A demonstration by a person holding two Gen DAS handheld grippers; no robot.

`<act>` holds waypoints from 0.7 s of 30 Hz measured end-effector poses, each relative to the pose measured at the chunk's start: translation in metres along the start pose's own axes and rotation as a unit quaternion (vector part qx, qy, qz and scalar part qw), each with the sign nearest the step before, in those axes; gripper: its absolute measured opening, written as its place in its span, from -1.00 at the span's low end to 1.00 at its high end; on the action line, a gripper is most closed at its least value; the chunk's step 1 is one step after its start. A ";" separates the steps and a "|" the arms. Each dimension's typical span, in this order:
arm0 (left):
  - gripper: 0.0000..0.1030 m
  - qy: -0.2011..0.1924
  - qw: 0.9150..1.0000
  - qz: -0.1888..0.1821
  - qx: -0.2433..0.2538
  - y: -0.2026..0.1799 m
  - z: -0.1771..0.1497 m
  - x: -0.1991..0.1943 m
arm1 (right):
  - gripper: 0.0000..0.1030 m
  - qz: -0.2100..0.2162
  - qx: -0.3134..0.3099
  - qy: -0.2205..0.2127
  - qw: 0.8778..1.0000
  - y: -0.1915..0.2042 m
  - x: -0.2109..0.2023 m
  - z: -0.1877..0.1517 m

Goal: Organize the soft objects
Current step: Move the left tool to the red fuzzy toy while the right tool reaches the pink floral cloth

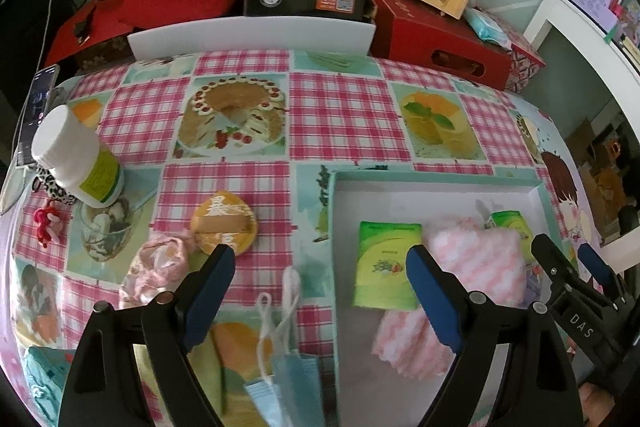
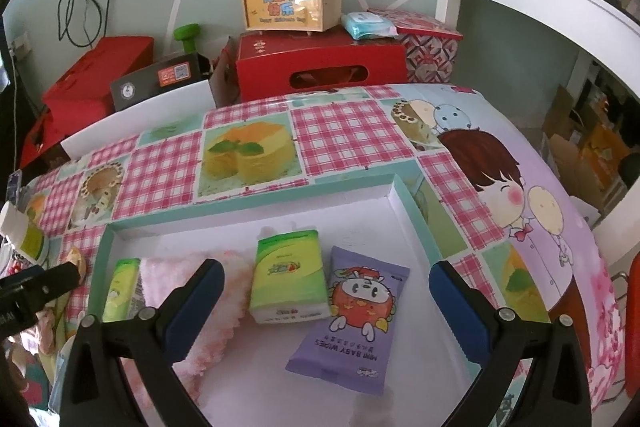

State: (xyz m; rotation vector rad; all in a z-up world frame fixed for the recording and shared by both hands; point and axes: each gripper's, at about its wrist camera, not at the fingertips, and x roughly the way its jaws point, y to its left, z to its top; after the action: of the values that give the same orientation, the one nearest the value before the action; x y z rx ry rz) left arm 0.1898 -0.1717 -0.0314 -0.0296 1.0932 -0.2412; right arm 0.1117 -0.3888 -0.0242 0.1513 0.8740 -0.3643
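Note:
A shallow white box with a teal rim [image 1: 436, 175] [image 2: 412, 211] lies on the table. In it are a pink-white fluffy cloth [image 1: 476, 267] [image 2: 168, 275], two green tissue packs [image 1: 386, 267] [image 2: 286, 273] [image 1: 510, 223] [image 2: 120, 287] and a purple baby-wipes pack [image 2: 352, 319]. My left gripper [image 1: 322, 267] is open and empty over the box's left rim. A blue face mask [image 1: 292, 379] lies just below it. A pink sock [image 1: 160, 263] and an orange round puff [image 1: 223, 225] lie to its left. My right gripper [image 2: 326, 285] is open and empty above the packs.
A white bottle [image 1: 76, 155] lies at the table's left, beside a leopard scrunchie [image 1: 52, 189] and a red knot charm [image 1: 48, 221]. A teal item [image 1: 40, 375] is at bottom left. Red boxes [image 1: 436, 35], a wooden case [image 2: 290, 5] and a phone [image 1: 38, 111] line the back.

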 end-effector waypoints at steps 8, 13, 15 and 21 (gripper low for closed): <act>0.70 -0.008 1.000 0.013 -0.020 0.028 0.005 -0.015 | 1.00 0.007 -0.011 0.010 1.000 0.018 -0.010 0.001; 0.70 -0.015 0.999 0.028 -0.044 0.052 0.007 -0.026 | 1.00 0.013 -0.033 0.015 0.999 0.037 -0.019 0.000; 0.70 -0.021 0.998 0.035 -0.053 0.061 0.008 -0.031 | 1.00 0.017 -0.036 0.011 0.999 0.042 -0.024 0.000; 0.70 -0.037 0.995 0.057 -0.075 0.087 0.009 -0.046 | 1.00 0.033 -0.051 0.015 0.998 0.062 -0.028 -0.001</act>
State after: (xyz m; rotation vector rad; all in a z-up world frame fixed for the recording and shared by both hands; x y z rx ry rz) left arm 0.1930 -0.0779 0.0007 -0.1095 1.0337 -0.0556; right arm 0.1174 -0.3243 -0.0048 0.0910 0.9141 -0.2564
